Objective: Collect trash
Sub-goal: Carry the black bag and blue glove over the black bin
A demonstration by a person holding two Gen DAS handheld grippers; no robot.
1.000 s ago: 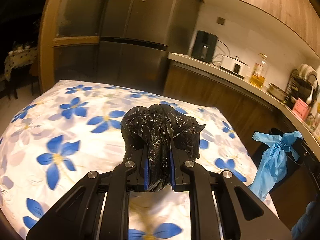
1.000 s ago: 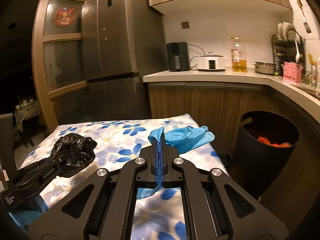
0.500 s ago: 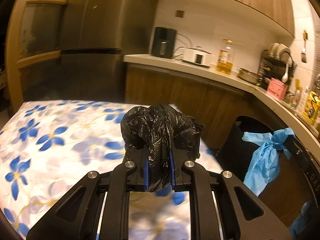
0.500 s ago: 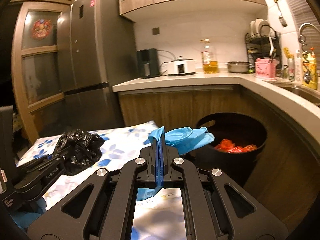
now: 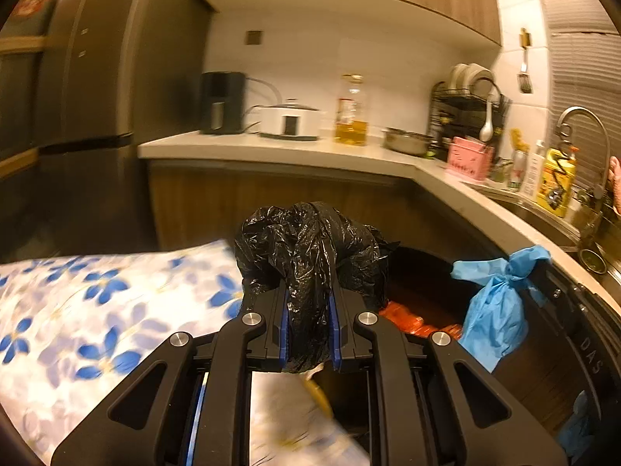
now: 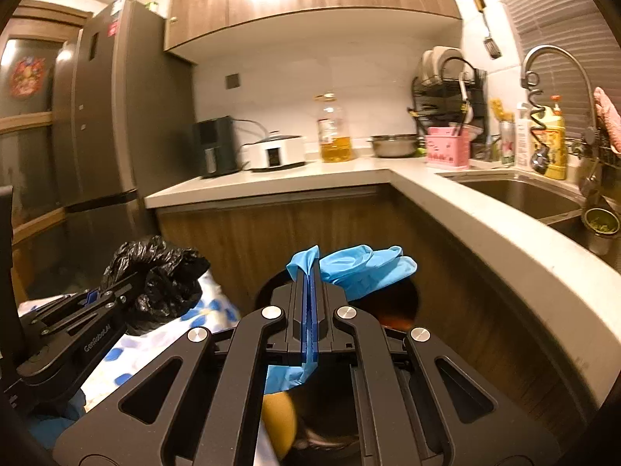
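My left gripper (image 5: 309, 310) is shut on a crumpled black plastic bag (image 5: 310, 248) and holds it in the air at the table's right edge, beside the black trash bin (image 5: 427, 272). The bag also shows in the right wrist view (image 6: 155, 275). My right gripper (image 6: 309, 303) is shut on a blue glove (image 6: 361, 268) and holds it over the bin (image 6: 403, 303). In the left wrist view the glove (image 5: 496, 303) hangs over the bin. Orange trash (image 5: 407, 320) lies inside the bin.
A table with a blue-flowered cloth (image 5: 97, 303) is at the left. A wooden counter (image 5: 349, 155) with cooker, oil bottle and dish rack wraps behind and right of the bin. A sink (image 6: 520, 194) is at the right. A grey fridge (image 6: 104, 116) stands at the left.
Both grippers have swung right, away from the table and toward the bin, each still holding its item. The glove is now above the bin's opening.
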